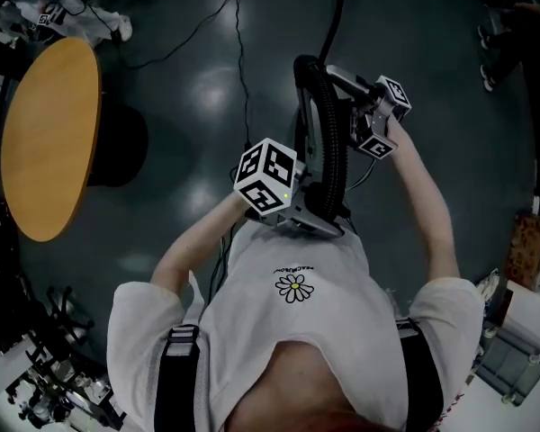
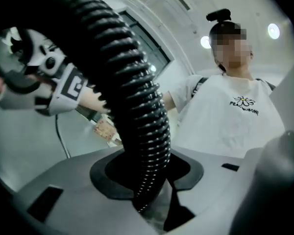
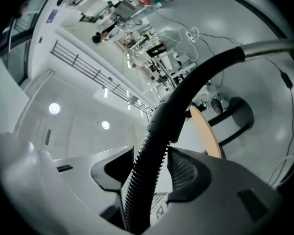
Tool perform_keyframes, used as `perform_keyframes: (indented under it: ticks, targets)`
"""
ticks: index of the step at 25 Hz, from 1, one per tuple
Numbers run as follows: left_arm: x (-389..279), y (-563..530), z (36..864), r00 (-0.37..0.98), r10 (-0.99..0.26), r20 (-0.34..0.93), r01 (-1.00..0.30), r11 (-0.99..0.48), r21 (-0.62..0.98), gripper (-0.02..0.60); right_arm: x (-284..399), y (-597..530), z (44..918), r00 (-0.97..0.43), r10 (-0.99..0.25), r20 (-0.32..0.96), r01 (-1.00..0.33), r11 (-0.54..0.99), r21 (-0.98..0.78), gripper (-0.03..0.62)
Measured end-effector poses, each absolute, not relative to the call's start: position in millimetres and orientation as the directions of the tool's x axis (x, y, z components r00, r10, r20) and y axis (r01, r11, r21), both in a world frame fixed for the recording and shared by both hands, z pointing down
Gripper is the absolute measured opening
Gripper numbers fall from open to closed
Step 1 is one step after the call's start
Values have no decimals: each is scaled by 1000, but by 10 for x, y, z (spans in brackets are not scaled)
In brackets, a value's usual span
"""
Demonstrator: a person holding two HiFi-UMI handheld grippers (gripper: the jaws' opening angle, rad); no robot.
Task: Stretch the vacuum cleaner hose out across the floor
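The fingers of my left gripper (image 2: pixel 148 177) pinch the hose (image 1: pixel 328 142) on its ribs, so it cannot slide when I pull. Those of my right gripper (image 3: pixel 148 173) pinch it too, just under the smooth cuff, where the stiffer end gives a firm hold. Between the two grips the hose arches in a tight loop, held up off the floor (image 1: pixel 198 88), well to the right of the table (image 1: pixel 49 133). I judge the stretching barely begun: that loop must be drawn apart.
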State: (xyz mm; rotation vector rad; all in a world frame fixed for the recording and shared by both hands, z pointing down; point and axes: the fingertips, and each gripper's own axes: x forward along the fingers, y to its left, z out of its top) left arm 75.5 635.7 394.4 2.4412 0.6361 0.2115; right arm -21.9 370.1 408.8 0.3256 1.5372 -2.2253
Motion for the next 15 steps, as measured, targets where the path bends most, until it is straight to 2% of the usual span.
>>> perform_keyframes:
  ticks: [3, 5, 6, 8, 11, 12, 15]
  targets:
    - [745, 5859, 4124, 979, 187, -77, 193, -748, 636, 168, -121, 3402, 3774, -863, -232, -449, 481, -107, -870, 199]
    - [635, 5594, 4298, 999, -7, -46, 22, -804, 594, 179, -74, 3334, 3504, -843, -187, -504, 503, 56, -862, 199]
    - [557, 5498, 4366, 998, -64, -27, -37, -822, 568, 191, -64, 3350, 3338, -840, -142, -524, 507, 141, -850, 199]
    - [395, 5382, 4410, 995, -103, -8, -83, -844, 529, 210, -75, 3434, 3001, -837, -47, -545, 510, 294, -809, 199]
    - [207, 5289, 4123, 987, -162, -10, -140, -885, 443, 211, -6, 3491, 2649, -810, 4, -586, 533, 421, -734, 199]
    - [105, 5212, 3852, 972, -225, -71, -177, -896, 408, 210, 45, 3508, 2541, -803, 14, -596, 537, 451, -713, 199]
    - [-497, 4672, 2720, 793, -406, -454, -203, -879, 431, 210, 143, 3646, 2260, -846, 107, -522, 481, 575, -661, 199]
